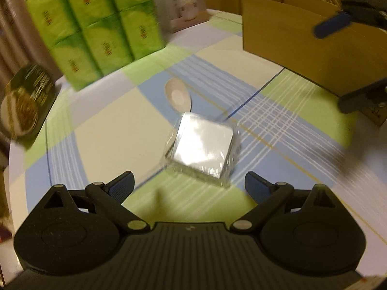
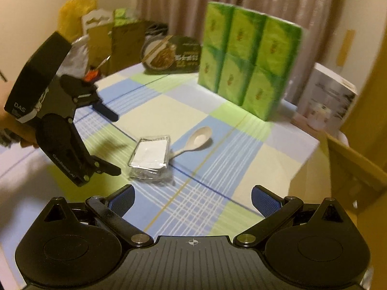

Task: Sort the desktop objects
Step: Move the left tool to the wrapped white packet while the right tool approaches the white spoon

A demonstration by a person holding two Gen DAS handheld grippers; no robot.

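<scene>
Wrapped in clear plastic, a small white packet lies flat near the middle of the worktop, which is covered by a checked cloth of blue, green and cream. A pale spoon lies just behind the packet, its bowl facing up and its handle end reaching the packet's far edge; whether the two touch is hard to tell.

Just short of the packet, the left hand-held gripper hovers with its blue-padded fingers spread wide, and it holds nothing. The right hand-held gripper is also spread wide and empty, hanging above the cloth nearer the worktop's edge, with the packet ahead and to its left.

A brown cardboard box stands open at the right side of the worktop in the left wrist view. At the back stands a stack of green tissue packs, with a dark noodle package to one side of it and a white carton to the other.
</scene>
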